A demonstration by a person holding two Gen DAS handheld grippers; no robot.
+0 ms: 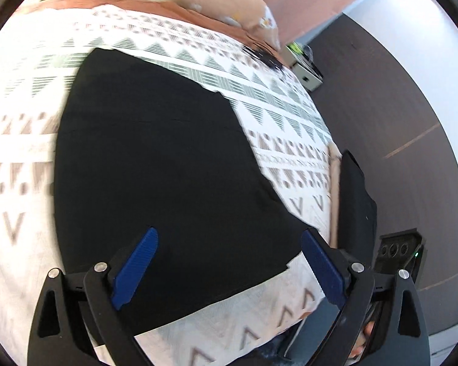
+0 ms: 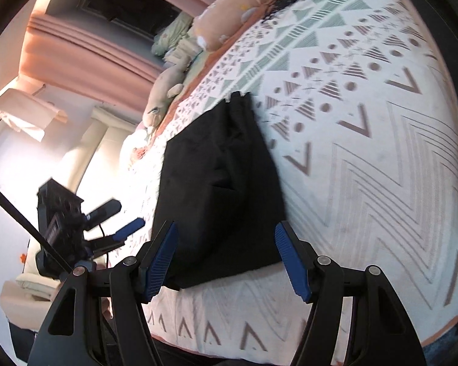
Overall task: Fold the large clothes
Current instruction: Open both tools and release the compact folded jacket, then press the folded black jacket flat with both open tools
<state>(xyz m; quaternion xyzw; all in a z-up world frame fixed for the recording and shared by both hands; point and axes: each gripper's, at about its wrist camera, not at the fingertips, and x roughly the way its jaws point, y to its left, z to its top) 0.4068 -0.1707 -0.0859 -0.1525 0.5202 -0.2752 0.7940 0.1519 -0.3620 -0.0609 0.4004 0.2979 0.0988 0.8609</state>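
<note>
Both grippers' fingers spread wide, gripping nothing: left gripper [image 1: 229, 267] and right gripper [image 2: 226, 259] hover above the folded black garment [image 1: 155, 158] on the patterned bedspread [image 2: 366, 152]; stuffed toys [image 2: 163, 97] lie far off.

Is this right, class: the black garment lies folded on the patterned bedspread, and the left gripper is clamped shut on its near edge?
Not quite. The black garment does lie folded on the patterned bedspread, but the left gripper is not clamped on it: its blue fingers stand wide apart above the cloth, holding nothing. The left wrist view shows this.
</note>
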